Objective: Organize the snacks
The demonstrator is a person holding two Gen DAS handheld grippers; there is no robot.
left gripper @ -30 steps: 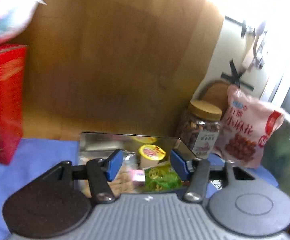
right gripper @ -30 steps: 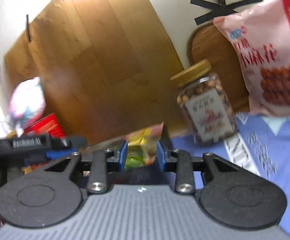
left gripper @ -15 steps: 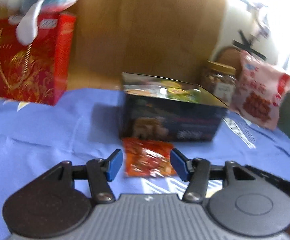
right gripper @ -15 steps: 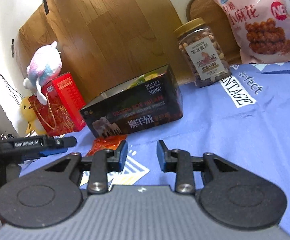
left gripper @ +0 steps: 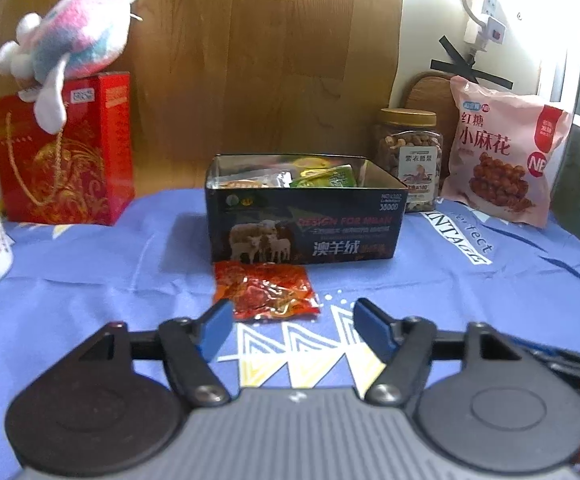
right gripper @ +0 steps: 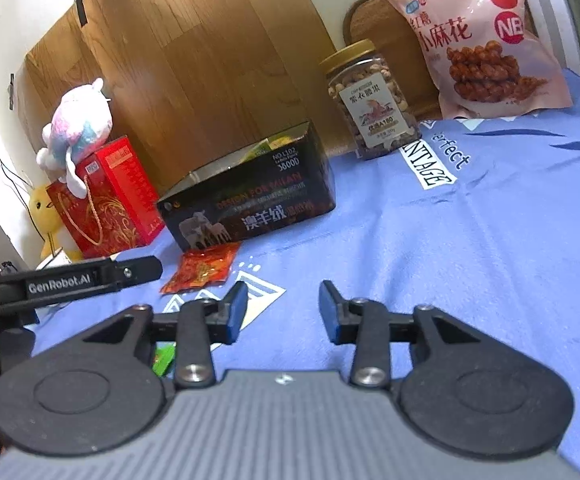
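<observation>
Blue printed tablecloth (left gripper: 89, 280) against wood panelling. Landmark: dark open rectangular tin with sheep picture (left gripper: 306, 232), already holding several packets. Directly in front of tin, touching its base: one red crinkly foil snack packet (left gripper: 263, 290), not yet stowed. Behind tin, to its right: gold-lidded clear nut jar (left gripper: 408, 156), pink snack bag (left gripper: 502, 160). Left gripper (left gripper: 292, 326) and right gripper (right gripper: 283, 307): both opening, nothing between jaws. Green wrapper (right gripper: 163, 362) under right gripper also appears left.

Both grippers: ribbed grey bodies, black round-lobed linkages with silver screws, blue-padded fingers (left gripper: 217, 326), white "GenRobot.AI" lettering
</observation>
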